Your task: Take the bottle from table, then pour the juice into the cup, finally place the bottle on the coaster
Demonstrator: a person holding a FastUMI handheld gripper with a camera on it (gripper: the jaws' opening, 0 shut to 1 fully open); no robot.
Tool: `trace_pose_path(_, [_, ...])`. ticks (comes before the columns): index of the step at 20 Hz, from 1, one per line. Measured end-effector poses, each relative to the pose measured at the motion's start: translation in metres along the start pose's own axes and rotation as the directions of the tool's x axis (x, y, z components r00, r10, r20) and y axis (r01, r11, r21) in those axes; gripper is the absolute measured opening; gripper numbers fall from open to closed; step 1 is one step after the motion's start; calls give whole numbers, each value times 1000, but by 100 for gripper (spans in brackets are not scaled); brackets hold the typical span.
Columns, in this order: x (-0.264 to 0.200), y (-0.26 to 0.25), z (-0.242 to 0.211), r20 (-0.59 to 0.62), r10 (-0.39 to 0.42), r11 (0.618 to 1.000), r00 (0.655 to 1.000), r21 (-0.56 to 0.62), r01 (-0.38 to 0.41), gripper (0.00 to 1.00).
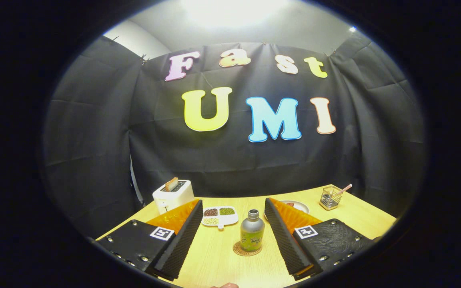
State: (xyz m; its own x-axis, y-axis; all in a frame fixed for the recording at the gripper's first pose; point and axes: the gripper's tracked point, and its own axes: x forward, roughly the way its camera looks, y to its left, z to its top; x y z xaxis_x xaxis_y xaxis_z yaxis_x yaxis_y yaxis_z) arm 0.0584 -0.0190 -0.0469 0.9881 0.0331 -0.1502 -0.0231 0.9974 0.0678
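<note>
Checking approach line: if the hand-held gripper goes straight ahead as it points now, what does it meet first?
The bottle. It stands upright on the coaster, between the open fingers of the hand-held gripper and slightly right of centre. Beyond it lies the divided dish of beans. Depth is hard to judge here.

I count one bottle, one coaster, one toaster, one divided dish, one plate, one wire holder
</note>
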Motion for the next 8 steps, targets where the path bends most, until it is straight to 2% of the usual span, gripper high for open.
trace_pose_path(8, [-15,7,30,57,23,1000,998,-20,-22,94])
